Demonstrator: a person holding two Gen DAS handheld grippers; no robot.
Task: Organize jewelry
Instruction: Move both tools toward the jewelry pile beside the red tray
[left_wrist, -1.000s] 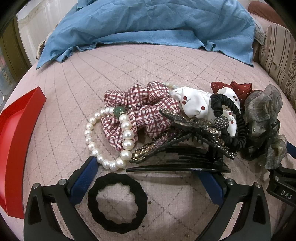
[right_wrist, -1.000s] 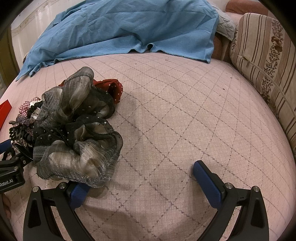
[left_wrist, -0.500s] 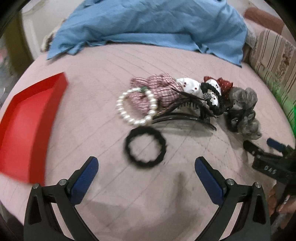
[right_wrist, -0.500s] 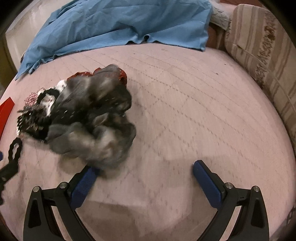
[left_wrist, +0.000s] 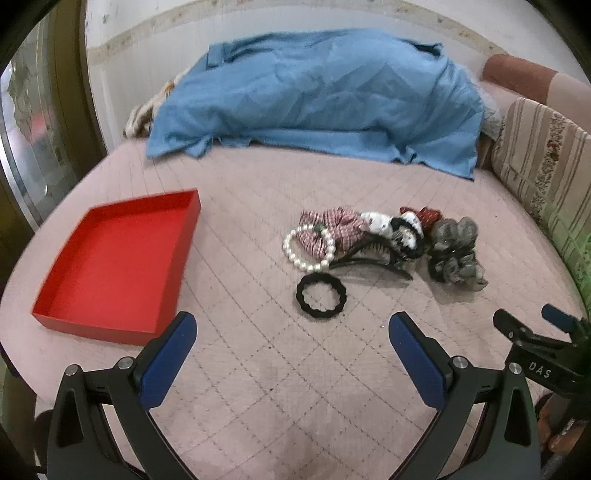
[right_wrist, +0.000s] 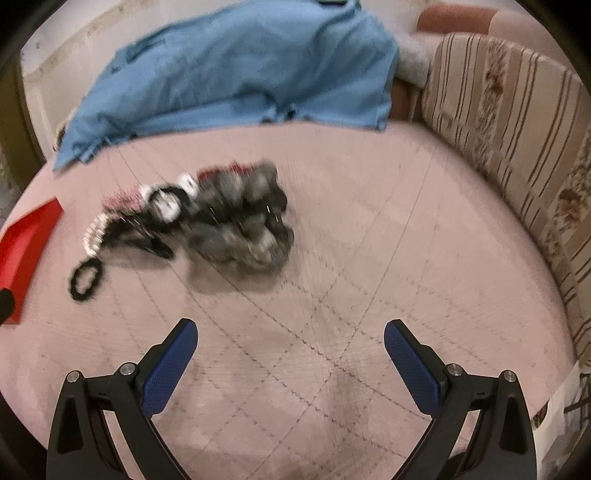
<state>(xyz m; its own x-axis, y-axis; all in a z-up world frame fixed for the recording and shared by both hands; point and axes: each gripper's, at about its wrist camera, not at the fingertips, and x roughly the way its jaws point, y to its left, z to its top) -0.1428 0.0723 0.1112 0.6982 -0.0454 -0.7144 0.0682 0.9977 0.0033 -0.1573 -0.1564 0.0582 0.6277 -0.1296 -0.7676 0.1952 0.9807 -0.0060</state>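
**Both grippers wide, jewelry waiting on the bed**

Your left gripper (left_wrist: 291, 334) hangs over the pink quilted bedcover (left_wrist: 258, 387) with its blue pads spread wide and nothing between them. Your right gripper (right_wrist: 290, 341) does the same, jaws apart and bare; in the left view it pokes in at the lower right edge, and you can read "DAS" on its body.

Look left: the red tray (left_wrist: 114, 262) sits flat on the cover, with nothing inside it that shows.

Well apart from it lies the jewelry pile (left_wrist: 384, 243). The pearl bracelet (left_wrist: 308, 247) overlaps the plaid scrunchie (left_wrist: 332, 225), the black hair tie (left_wrist: 321, 295) lies just in front on its own, and the grey scrunchie (left_wrist: 456, 254) closes the right end. From your right wrist the pile (right_wrist: 207, 221) is blurred. A blue cloth (left_wrist: 317, 99) is heaped at the back.
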